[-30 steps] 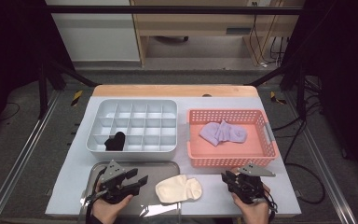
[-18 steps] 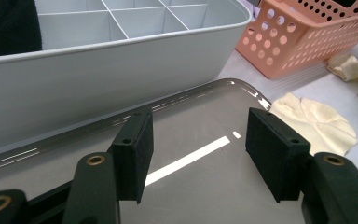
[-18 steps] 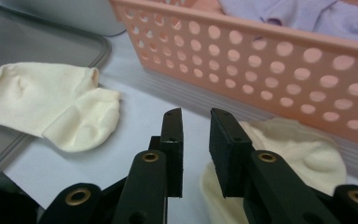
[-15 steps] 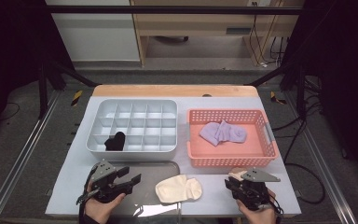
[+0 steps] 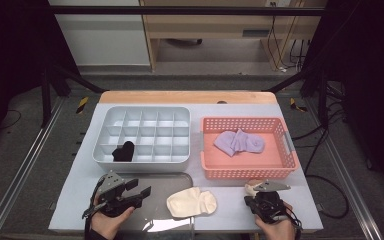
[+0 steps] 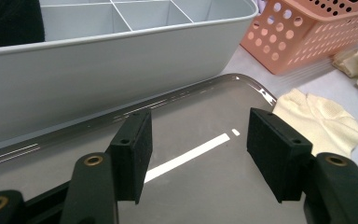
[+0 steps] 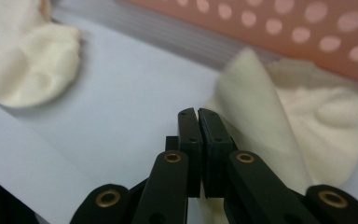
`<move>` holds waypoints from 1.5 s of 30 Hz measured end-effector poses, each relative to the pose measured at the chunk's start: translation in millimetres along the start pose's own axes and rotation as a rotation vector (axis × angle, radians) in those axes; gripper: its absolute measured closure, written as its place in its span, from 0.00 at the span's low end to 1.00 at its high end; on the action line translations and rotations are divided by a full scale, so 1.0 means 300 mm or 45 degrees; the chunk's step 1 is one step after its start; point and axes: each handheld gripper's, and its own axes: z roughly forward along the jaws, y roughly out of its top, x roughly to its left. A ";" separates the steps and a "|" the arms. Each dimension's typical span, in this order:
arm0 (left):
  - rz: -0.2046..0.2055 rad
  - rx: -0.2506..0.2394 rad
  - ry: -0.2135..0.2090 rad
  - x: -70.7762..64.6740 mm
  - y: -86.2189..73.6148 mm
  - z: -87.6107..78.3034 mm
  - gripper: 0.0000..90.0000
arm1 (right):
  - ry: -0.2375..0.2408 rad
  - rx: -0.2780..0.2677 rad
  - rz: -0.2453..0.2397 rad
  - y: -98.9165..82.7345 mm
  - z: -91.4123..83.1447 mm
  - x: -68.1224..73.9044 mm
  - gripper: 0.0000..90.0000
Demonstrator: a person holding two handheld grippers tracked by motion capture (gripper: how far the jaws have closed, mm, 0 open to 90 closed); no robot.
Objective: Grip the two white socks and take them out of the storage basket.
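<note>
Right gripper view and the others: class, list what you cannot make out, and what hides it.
- Cream sock, right gripper view: blurred, partly behind the shut fingers of the right gripper; whether fabric is pinched is unclear.
- Black item in the grey divided box, high view: too small to identify.
- Purple cloth in the pink basket, high view: too small to count pieces.

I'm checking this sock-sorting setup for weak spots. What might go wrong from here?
1. The right gripper, whose jaws have just closed, looks shut beside the cream sock near the pink basket, not on it; lifting now may leave the sock behind.
2. The left gripper is open over the shiny tray, beside the folded cream sock; closing here would likely grab nothing.
</note>
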 end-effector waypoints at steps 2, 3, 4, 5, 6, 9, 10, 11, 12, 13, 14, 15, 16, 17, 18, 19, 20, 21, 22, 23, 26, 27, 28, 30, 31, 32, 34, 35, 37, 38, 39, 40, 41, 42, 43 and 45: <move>-0.003 -0.003 -0.002 0.000 0.001 -0.001 0.44 | 0.034 -0.059 0.007 0.012 -0.023 0.009 0.99; -0.003 -0.003 -0.002 0.000 0.001 -0.001 0.44 | 0.034 -0.059 0.007 0.012 -0.023 0.009 0.99; -0.001 -0.004 -0.003 -0.002 0.003 -0.003 0.44 | 0.096 -0.134 0.021 0.029 -0.045 0.030 0.99; -0.001 -0.004 -0.003 -0.002 0.003 -0.003 0.44 | 0.096 -0.134 0.021 0.029 -0.045 0.030 0.99; 0.000 -0.008 -0.007 -0.005 0.005 -0.004 0.44 | 0.171 -0.194 0.020 0.048 -0.055 0.056 0.98; 0.002 -0.009 -0.015 -0.007 0.007 -0.005 0.44 | 0.262 -0.240 0.023 0.079 -0.033 0.095 0.98; 0.003 -0.011 -0.019 -0.010 0.008 -0.007 0.44 | 0.273 -0.237 0.028 0.089 -0.016 0.106 0.98; 0.002 -0.011 -0.021 -0.011 0.008 -0.007 0.44 | 0.289 -0.228 0.032 0.097 0.002 0.116 0.98; 0.002 -0.011 -0.024 -0.012 0.010 -0.008 0.44 | 0.298 -0.217 0.028 0.104 0.022 0.125 0.98; 0.002 -0.011 -0.024 -0.012 0.010 -0.008 0.44 | 0.298 -0.217 0.028 0.104 0.022 0.125 0.98; 0.001 -0.009 -0.025 -0.013 0.011 -0.008 0.44 | 0.312 -0.180 0.031 0.109 0.060 0.140 0.95; -0.003 -0.013 -0.031 -0.017 0.013 -0.010 0.44 | 0.308 -0.167 0.023 0.108 0.077 0.146 0.93; 0.002 -0.013 -0.034 -0.019 0.015 -0.010 0.44 | 0.303 -0.157 0.030 0.108 0.086 0.152 0.91; 0.002 -0.013 -0.034 -0.019 0.015 -0.010 0.45 | 0.303 -0.157 0.030 0.108 0.086 0.152 0.91; 0.000 -0.012 -0.040 -0.024 0.016 -0.012 0.45 | 0.303 -0.165 0.029 0.107 0.088 0.152 0.90; -0.004 -0.012 -0.049 -0.029 0.018 -0.013 0.48 | 0.302 -0.192 0.031 0.108 0.077 0.149 0.88; 0.000 -0.016 -0.060 -0.038 0.020 -0.015 0.49 | 0.275 -0.254 0.035 0.109 0.052 0.137 0.86; 0.000 -0.016 -0.060 -0.038 0.020 -0.015 0.49 | 0.275 -0.254 0.035 0.109 0.052 0.137 0.86; 0.004 -0.020 -0.076 -0.050 0.023 -0.016 0.49 | 0.241 -0.303 0.050 0.106 0.024 0.116 0.84; 0.008 -0.025 -0.079 -0.056 0.026 -0.016 0.49 | 0.218 -0.323 0.054 0.104 0.014 0.102 0.83; 0.022 -0.030 -0.094 -0.077 0.037 -0.018 0.50 | 0.148 -0.348 0.076 0.093 -0.008 0.055 0.81; 0.033 -0.033 -0.098 -0.083 0.040 -0.018 0.50 | 0.137 -0.354 0.082 0.089 -0.014 0.040 0.81; 0.039 -0.031 -0.103 -0.089 0.041 -0.016 0.50 | 0.119 -0.365 0.089 0.086 -0.020 0.026 0.81; 0.044 -0.023 -0.111 -0.100 0.044 -0.009 0.50 | 0.098 -0.368 0.095 0.084 -0.029 0.003 0.81; 0.044 -0.023 -0.111 -0.100 0.044 -0.009 0.50 | 0.098 -0.368 0.095 0.084 -0.029 0.003 0.81; 0.038 -0.017 -0.113 -0.104 0.046 -0.004 0.50 | 0.091 -0.371 0.099 0.084 -0.033 -0.005 0.81; 0.034 -0.010 -0.120 -0.114 0.053 0.006 0.50 | 0.078 -0.362 0.097 0.084 -0.035 -0.018 0.81; 0.033 -0.009 -0.127 -0.119 0.059 0.010 0.50 | 0.074 -0.353 0.096 0.083 -0.035 -0.022 0.80; 0.034 -0.015 -0.135 -0.134 0.070 0.016 0.49 | 0.059 -0.338 0.076 0.083 -0.030 -0.028 0.79; 0.040 -0.020 -0.138 -0.141 0.076 0.017 0.49 | 0.049 -0.322 0.072 0.080 -0.027 -0.032 0.78; 0.044 -0.026 -0.140 -0.150 0.083 0.018 0.48 | 0.047 -0.321 0.069 0.078 -0.027 -0.034 0.78; 0.051 -0.035 -0.143 -0.165 0.097 0.018 0.48 | 0.048 -0.317 0.069 0.076 -0.029 -0.034 0.78; 0.055 -0.041 -0.145 -0.172 0.105 0.020 0.48 | 0.041 -0.317 0.069 0.074 -0.031 -0.035 0.78; 0.060 -0.045 -0.144 -0.180 0.111 0.024 0.48 | 0.033 -0.322 0.066 0.073 -0.032 -0.038 0.78; 0.060 -0.045 -0.144 -0.180 0.111 0.024 0.48 | 0.033 -0.322 0.066 0.073 -0.032 -0.038 0.78; 0.074 -0.047 -0.144 -0.200 0.124 0.036 0.48 | 0.026 -0.328 0.082 0.070 -0.035 -0.045 0.78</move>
